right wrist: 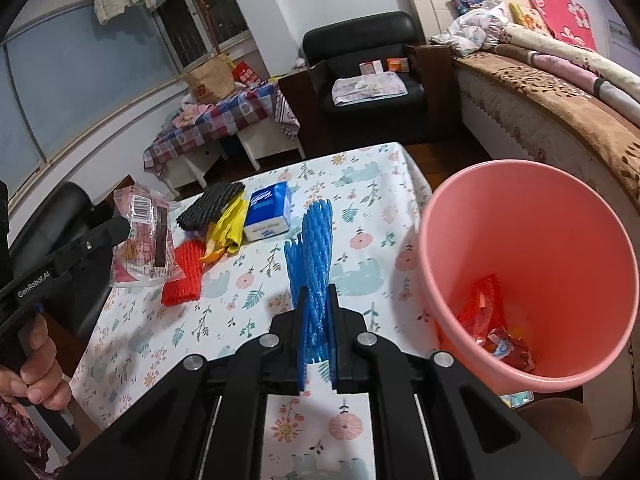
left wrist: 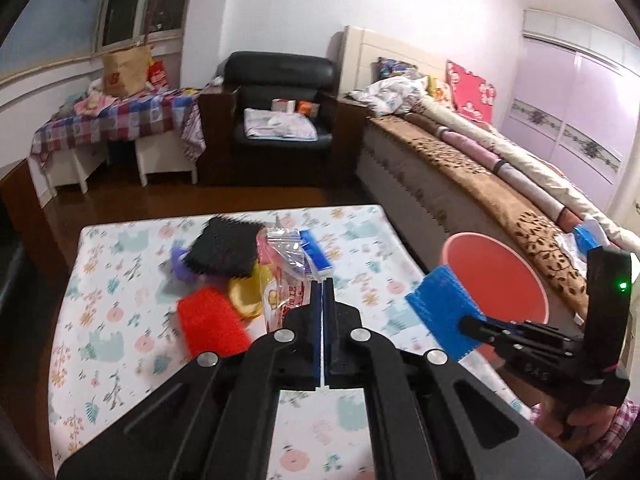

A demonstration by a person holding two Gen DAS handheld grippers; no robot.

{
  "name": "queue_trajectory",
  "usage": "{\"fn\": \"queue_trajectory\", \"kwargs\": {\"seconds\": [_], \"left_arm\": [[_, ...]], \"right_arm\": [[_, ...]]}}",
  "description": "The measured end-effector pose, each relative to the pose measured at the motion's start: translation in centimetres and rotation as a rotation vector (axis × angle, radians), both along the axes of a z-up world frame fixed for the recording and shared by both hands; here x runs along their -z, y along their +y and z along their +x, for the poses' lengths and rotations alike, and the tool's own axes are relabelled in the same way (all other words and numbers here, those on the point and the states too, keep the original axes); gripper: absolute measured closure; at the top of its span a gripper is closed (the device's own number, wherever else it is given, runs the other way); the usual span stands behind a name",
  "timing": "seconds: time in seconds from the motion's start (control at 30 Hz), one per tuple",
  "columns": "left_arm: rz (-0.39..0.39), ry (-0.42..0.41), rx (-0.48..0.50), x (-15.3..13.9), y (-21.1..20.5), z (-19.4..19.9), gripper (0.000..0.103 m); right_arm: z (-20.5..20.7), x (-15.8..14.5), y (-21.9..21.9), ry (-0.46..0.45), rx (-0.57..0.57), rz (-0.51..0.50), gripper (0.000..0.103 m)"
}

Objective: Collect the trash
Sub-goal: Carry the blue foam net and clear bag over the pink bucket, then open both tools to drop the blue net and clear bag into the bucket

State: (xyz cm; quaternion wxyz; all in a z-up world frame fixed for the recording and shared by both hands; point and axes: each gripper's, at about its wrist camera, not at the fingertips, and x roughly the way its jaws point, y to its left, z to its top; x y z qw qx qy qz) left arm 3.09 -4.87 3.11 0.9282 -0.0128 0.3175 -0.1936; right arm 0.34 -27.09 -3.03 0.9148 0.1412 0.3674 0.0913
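My left gripper (left wrist: 322,286) is shut on a clear plastic snack wrapper with red print (left wrist: 286,280), lifted off the floral tablecloth (left wrist: 120,360). In the right wrist view the wrapper (right wrist: 140,240) hangs at the left edge of the table. My right gripper (right wrist: 316,292) is shut on a blue foam net (right wrist: 314,248), held upright just left of the pink bin (right wrist: 532,272). Red wrappers (right wrist: 492,320) lie in the bin's bottom. On the table lie a black foam net (left wrist: 224,252), a red foam net (left wrist: 212,326), a yellow peel (left wrist: 244,296) and a blue tissue pack (left wrist: 316,256).
A bed with a brown cover (left wrist: 480,168) runs along the right, close behind the bin. A black armchair (left wrist: 280,100) and a desk with a checked cloth (left wrist: 112,120) stand at the far wall. A person's hand (right wrist: 40,376) grips the left handle.
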Motion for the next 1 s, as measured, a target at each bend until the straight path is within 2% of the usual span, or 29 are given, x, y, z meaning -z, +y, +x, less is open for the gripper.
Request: {"fn": "queue_trajectory", "kwargs": {"seconds": [0.37,0.6,0.83,1.0], "left_arm": [[-0.016,-0.033,0.176,-0.9,-7.3,0.2,0.103],[-0.032,-0.035,0.278,-0.3,-12.3,0.2,0.103],[-0.040,0.012,0.351,1.0,-16.8,0.7,0.103],[-0.011,0.048,0.387,2.5,-19.2,0.9,0.103]], "right_arm": [[-1.4,-0.7,-5.6,-0.023,0.153,0.008,0.096],[-2.2,-0.2,-9.8,-0.013,0.269,0.007,0.096],[-2.6,0.9,-13.0,0.014,0.340,0.012,0.096],[-2.6,1.9,-14.2,0.031,0.357,0.029,0.096]]}}
